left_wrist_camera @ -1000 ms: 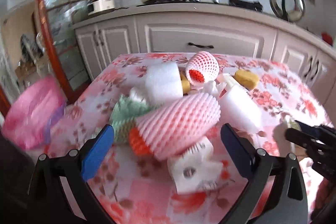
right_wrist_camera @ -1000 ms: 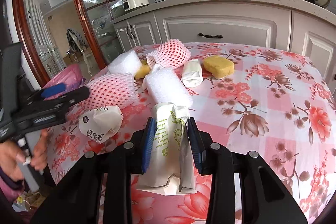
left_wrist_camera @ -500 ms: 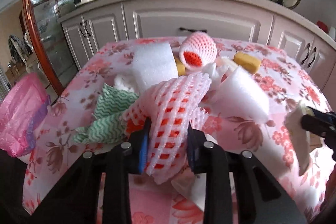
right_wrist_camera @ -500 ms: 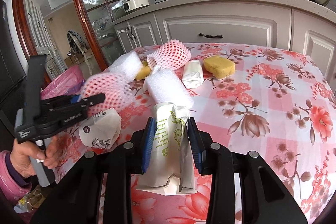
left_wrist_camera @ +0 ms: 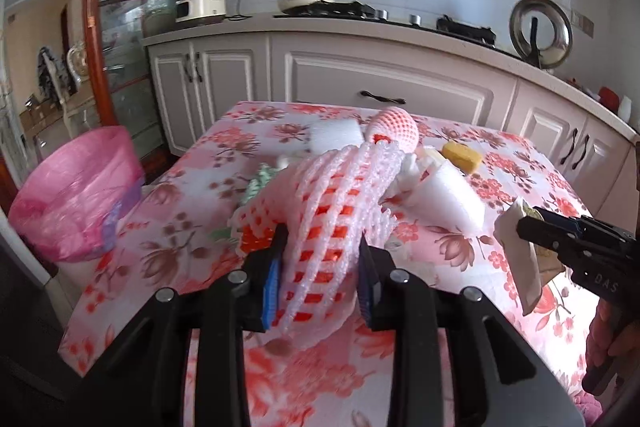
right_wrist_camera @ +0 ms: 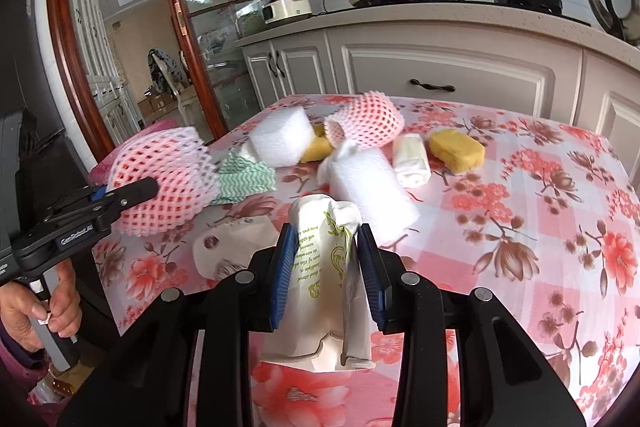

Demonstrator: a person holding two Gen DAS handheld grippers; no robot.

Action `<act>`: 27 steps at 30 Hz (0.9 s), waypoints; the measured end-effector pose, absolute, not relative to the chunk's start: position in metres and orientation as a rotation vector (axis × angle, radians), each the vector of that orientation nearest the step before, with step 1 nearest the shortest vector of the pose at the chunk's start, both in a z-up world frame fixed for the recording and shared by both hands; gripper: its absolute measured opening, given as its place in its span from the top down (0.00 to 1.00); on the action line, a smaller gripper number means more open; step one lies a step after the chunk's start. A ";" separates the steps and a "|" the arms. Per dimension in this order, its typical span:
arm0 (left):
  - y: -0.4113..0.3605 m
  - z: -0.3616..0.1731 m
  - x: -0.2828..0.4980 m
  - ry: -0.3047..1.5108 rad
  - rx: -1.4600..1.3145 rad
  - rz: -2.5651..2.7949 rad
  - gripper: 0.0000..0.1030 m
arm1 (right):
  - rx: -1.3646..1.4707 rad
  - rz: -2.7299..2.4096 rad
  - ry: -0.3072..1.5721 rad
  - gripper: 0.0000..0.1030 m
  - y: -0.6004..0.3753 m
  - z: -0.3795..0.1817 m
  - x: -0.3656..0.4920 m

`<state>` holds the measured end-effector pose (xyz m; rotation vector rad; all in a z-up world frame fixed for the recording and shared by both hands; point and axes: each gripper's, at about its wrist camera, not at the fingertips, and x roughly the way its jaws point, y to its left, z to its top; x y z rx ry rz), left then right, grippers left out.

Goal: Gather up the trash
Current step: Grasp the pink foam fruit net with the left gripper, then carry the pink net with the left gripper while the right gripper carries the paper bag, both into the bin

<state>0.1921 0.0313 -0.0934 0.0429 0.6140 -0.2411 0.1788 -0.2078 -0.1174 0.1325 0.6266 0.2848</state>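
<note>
You had the L gripper (left_wrist_camera: 318, 273) clamped on a squashy foam net (left_wrist_camera: 336, 203) over the table (left_wrist_camera: 248, 143) & the R gripper (right_wrist_camera: 327, 273) pinching a wrapper (right_wrist_camera: 324, 267), both lifted, so either cd've slipped out short of the bin (left_wrist_camera: 76, 195) at far left.

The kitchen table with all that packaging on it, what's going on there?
A person is clearing trash with two handheld grippers. The left gripper is shut on a pink foam fruit net, lifted above the floral table. The right gripper is shut on a crumpled paper wrapper. A pink-lined bin stands beside the table. Another foam net, white foam pieces, a green cloth and yellow sponges remain on it.
</note>
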 end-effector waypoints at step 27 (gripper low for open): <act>0.098 -0.064 0.136 0.494 -0.019 -0.095 0.70 | -0.046 0.468 0.543 0.66 -0.085 -0.067 0.188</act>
